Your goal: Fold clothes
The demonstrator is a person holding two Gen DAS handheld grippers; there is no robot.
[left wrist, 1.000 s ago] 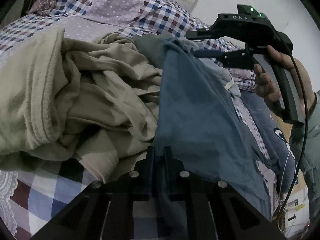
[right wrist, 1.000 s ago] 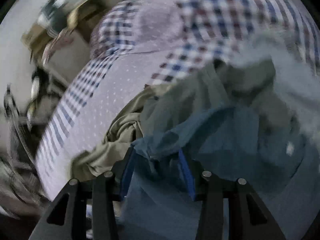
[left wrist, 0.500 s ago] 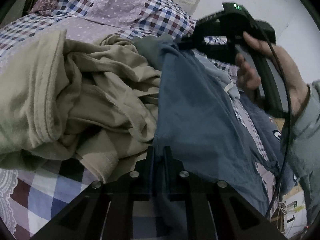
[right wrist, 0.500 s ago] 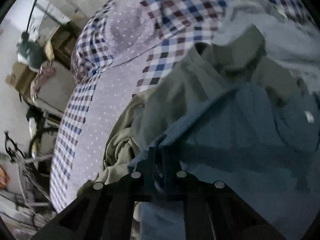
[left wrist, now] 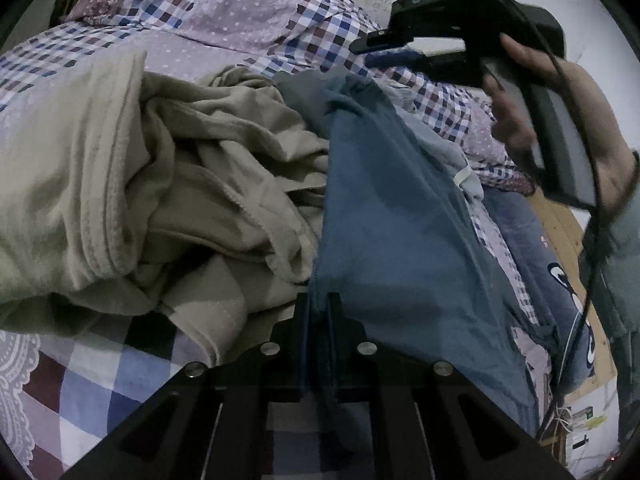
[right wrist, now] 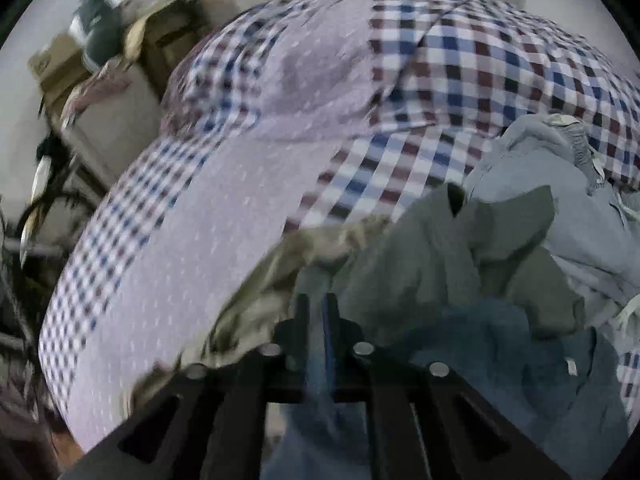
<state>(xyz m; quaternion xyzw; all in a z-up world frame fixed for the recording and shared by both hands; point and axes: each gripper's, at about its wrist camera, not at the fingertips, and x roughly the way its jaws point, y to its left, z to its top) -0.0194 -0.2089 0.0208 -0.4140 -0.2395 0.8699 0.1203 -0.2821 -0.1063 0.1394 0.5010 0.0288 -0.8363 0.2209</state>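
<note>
Blue garment [left wrist: 400, 216] edge hidden between fingers [left wrist: 301, 320]

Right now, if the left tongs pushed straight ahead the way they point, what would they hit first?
The blue garment they already pinch: it rises directly ahead of the left tongs. The beige clothes lie just to the left, probably off that line; depth is uncertain.

On the bedspread [left wrist: 248, 20] a crumpled garment [left wrist: 180, 184] lies left of a second garment [left wrist: 392, 216] and touches it (their edges overlap), smaller clothes [right wrist: 520, 240] are bunched behind both, and a quilt [left wrist: 560, 280] lies further right.
</note>
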